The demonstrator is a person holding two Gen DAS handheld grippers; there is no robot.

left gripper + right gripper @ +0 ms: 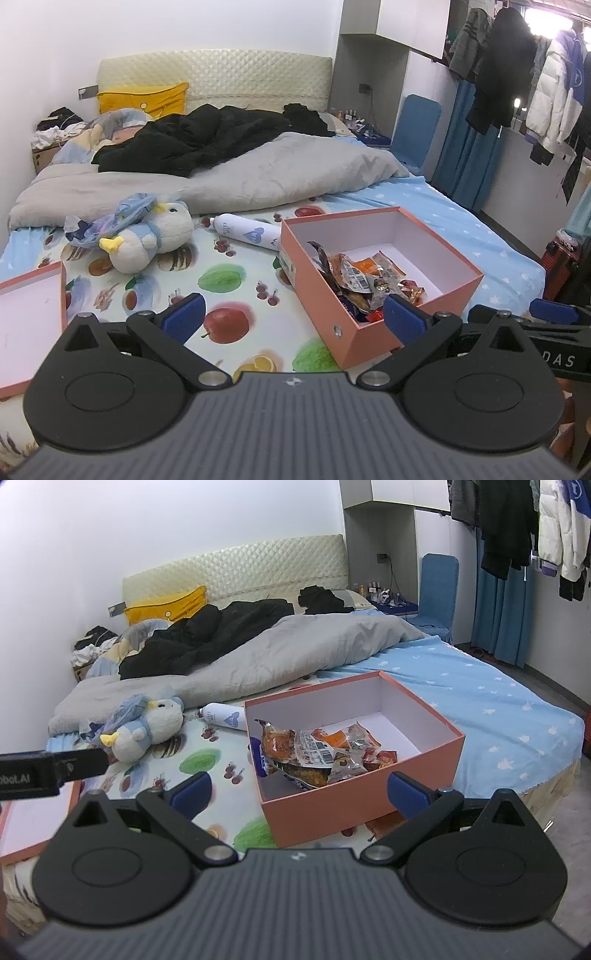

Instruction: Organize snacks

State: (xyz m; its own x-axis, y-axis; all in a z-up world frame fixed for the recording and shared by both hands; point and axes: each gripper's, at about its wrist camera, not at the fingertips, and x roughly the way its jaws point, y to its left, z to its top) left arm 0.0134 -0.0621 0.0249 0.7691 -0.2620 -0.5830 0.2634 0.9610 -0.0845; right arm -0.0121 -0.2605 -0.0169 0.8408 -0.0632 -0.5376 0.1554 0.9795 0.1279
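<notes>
Here both tongs hang wide open and empty: left gripper, right gripper. The snacks sit in the pink box; its lid lies far left. Judging so, fetch it level.

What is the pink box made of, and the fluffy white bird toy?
The open pink box looks like matte cardboard: stiff, thin straight walls, white inside. The white and blue bird toy looks like soft plush fabric, fuzzy and rounded, probably stuffed.
</notes>
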